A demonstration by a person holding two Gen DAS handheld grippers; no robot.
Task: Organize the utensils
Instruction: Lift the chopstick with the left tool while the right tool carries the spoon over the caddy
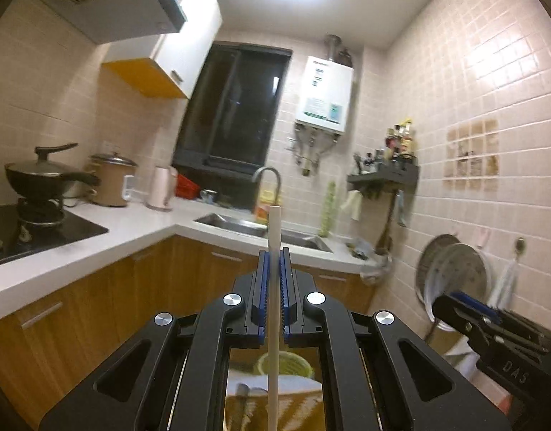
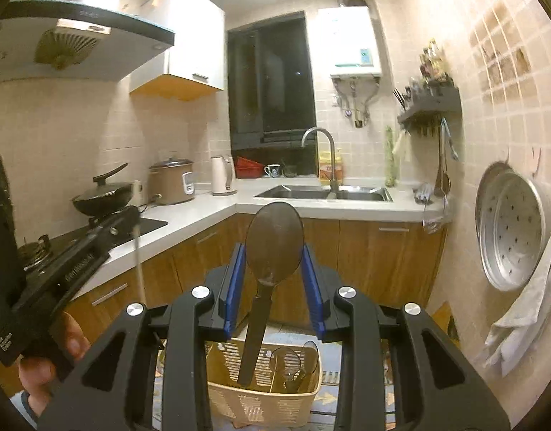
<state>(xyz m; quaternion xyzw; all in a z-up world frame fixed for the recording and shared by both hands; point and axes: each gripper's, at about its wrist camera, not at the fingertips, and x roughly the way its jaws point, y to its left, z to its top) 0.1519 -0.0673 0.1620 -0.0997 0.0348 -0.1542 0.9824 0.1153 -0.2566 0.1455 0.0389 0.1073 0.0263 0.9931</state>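
Observation:
My left gripper point(image 1: 274, 251) is shut on a cream chopstick point(image 1: 274, 237) that stands upright between its blue pads; it also shows at the left of the right wrist view point(image 2: 138, 251). My right gripper point(image 2: 274, 248) has its blue pads against the bowl of a dark metal spoon point(image 2: 273, 240), whose black handle hangs down toward a cream slotted utensil basket point(image 2: 264, 400). The basket holds several utensils, among them a wire strainer point(image 2: 285, 361). The right gripper shows at the lower right of the left wrist view point(image 1: 454, 303).
A white L-shaped counter point(image 2: 218, 208) carries a sink point(image 2: 323, 194) with a faucet, a kettle point(image 2: 222, 176), a rice cooker point(image 2: 172, 181) and a wok point(image 2: 101, 197) on the stove. Wooden cabinets stand below. A steamer tray point(image 2: 510, 230) and cloth hang on the right wall.

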